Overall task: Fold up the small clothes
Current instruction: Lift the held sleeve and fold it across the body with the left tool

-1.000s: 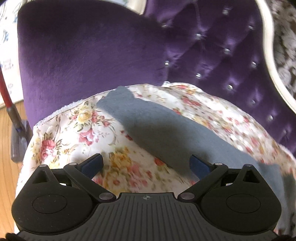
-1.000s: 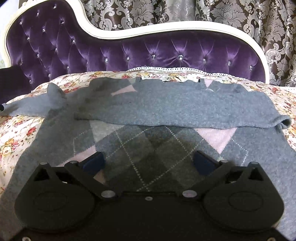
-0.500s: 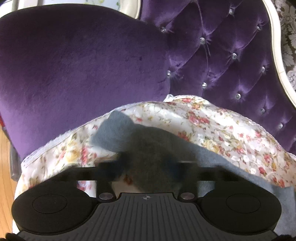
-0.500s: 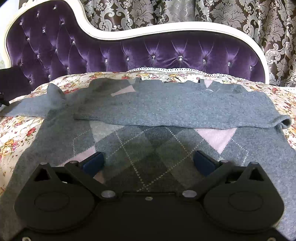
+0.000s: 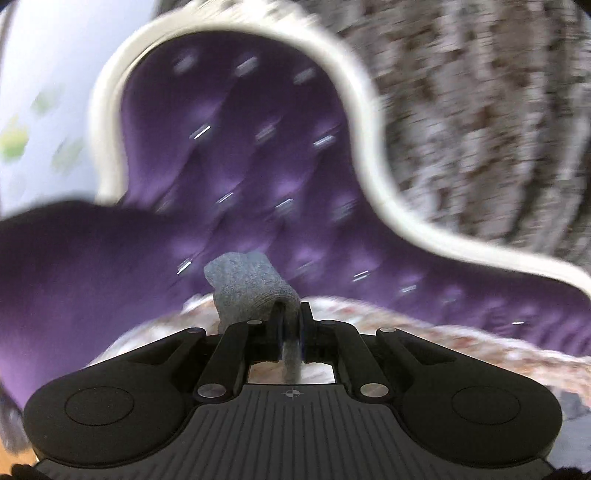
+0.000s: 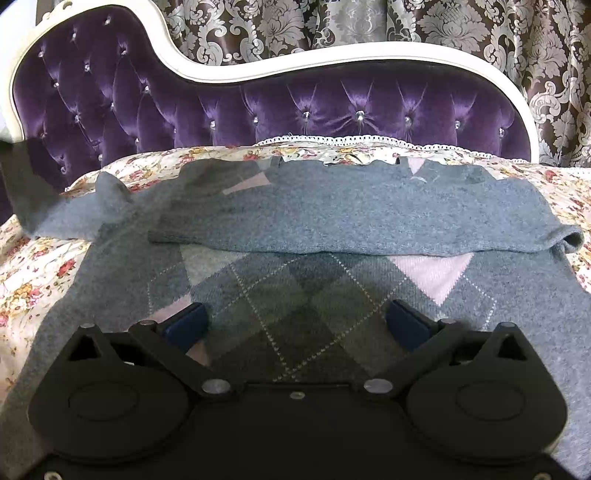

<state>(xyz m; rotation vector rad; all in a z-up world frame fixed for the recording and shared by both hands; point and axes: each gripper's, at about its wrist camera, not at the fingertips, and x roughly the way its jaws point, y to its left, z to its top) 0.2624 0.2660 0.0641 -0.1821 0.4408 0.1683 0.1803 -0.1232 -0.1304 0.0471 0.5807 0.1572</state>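
A grey argyle sweater point(image 6: 306, 295) with pink diamonds lies flat on the floral sheet point(image 6: 33, 280). Its right sleeve point(image 6: 369, 221) is folded across the chest. Its left sleeve point(image 6: 70, 218) stretches out to the left, and its end lifts up at the frame edge. My left gripper point(image 5: 291, 328) is shut on the grey sleeve cuff point(image 5: 247, 288) and holds it raised above the sheet; that view is motion-blurred. My right gripper point(image 6: 299, 325) is open and empty, hovering low over the sweater's body.
A purple tufted sofa back point(image 6: 332, 107) with a white frame point(image 6: 369, 51) rises behind the sheet. A patterned curtain point(image 6: 480, 29) hangs behind it. The purple armrest point(image 5: 74, 266) stands at the left.
My left gripper closed on the left sleeve's cuff and lifted it, tilting upward fast. The sleeve end rose at the left of the right wrist view. My right gripper stayed still.
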